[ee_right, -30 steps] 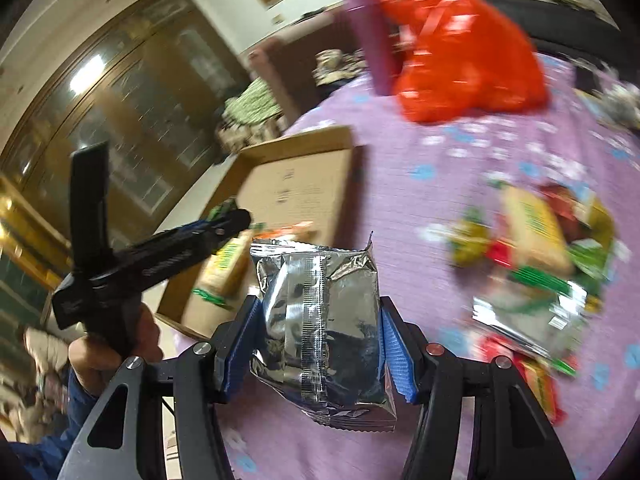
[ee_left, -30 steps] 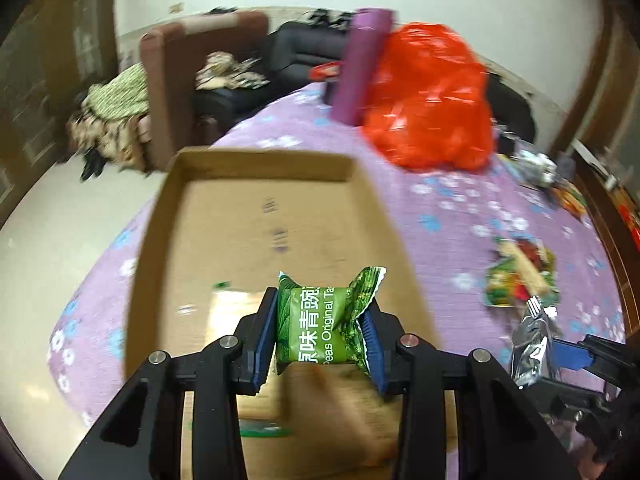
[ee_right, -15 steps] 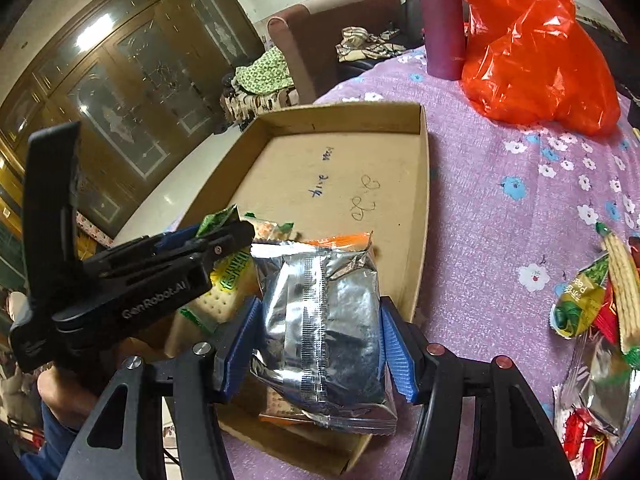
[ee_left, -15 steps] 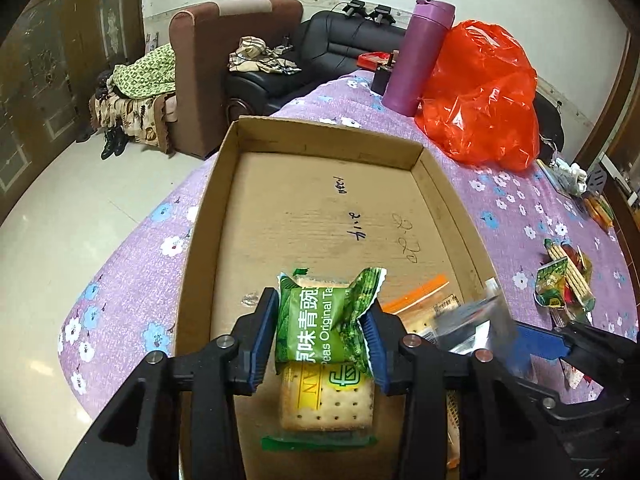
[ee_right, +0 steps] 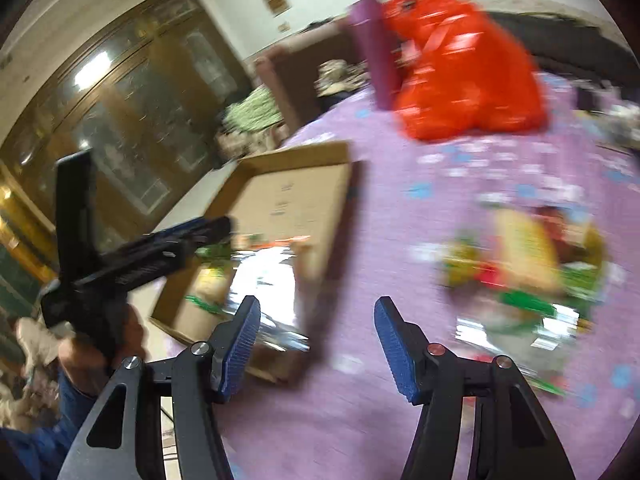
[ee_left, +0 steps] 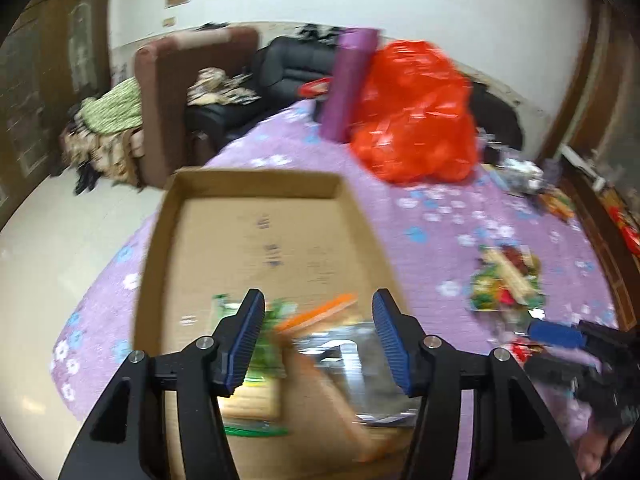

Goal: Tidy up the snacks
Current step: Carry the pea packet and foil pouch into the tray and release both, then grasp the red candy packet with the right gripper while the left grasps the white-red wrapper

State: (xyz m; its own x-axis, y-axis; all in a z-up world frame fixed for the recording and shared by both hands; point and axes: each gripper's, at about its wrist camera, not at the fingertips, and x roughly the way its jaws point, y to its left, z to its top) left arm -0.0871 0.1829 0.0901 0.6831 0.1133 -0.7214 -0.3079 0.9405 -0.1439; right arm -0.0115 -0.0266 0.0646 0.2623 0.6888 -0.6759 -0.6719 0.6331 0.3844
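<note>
A: Where do the snacks sit now?

B: Part of them lie in the near end of the cardboard box (ee_left: 256,248): a green packet (ee_left: 272,320), an orange-edged one and the silver foil packet (ee_right: 264,280). The rest, the loose snack pile (ee_right: 528,264), is on the purple flowered surface (ee_right: 400,420), well apart from the box, off to its right.

A: And the fingers?

B: Both pairs are released. The left gripper (ee_left: 318,336) has just been opening its fingers and nothing is between them; the green packet lies below, in the box. The right gripper (ee_right: 316,344) is spread with only bare cloth between its fingers, the foil packet just off its left finger, inside the box wall.

A: Which one is nearer the pile?

B: The right, I'd judge. The pile lies ahead and to the right of its fingers; the longest packet there, a yellow one, runs roughly away from the camera, though blur hides the detail.
</note>
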